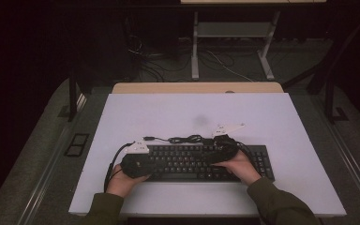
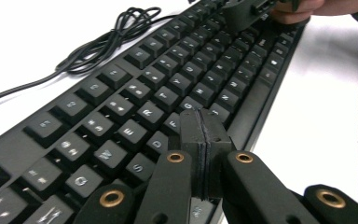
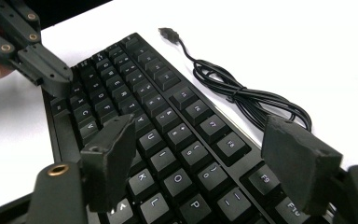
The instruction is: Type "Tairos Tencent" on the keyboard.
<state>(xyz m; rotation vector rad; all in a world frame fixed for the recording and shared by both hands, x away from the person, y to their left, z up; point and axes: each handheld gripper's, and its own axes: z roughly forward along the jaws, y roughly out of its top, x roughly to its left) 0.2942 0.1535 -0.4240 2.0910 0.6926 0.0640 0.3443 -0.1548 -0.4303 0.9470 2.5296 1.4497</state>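
Note:
A black keyboard [image 1: 192,161] lies on the white table top [image 1: 281,122], with its cable [image 1: 183,139] coiled behind it and the USB plug [image 1: 148,138] lying loose. My left gripper [image 1: 145,164] is at the keyboard's left end. In the left gripper view its pads are pressed together [image 2: 204,135] just above the letter keys [image 2: 135,126], holding nothing. My right gripper [image 1: 212,152] hovers over the right part of the letter keys. In the right gripper view it is open [image 3: 200,158], its pads spread wide above the keyboard [image 3: 168,126], with the left gripper [image 3: 51,70] farther off.
The coiled cable [image 3: 242,93] and plug [image 3: 168,33] lie on the bare table beyond the keyboard. A wooden strip [image 1: 197,87] borders the table's far edge. Desk legs and loose wires [image 1: 225,61] stand on the floor behind. The person's sleeves [image 1: 276,204] enter from the bottom.

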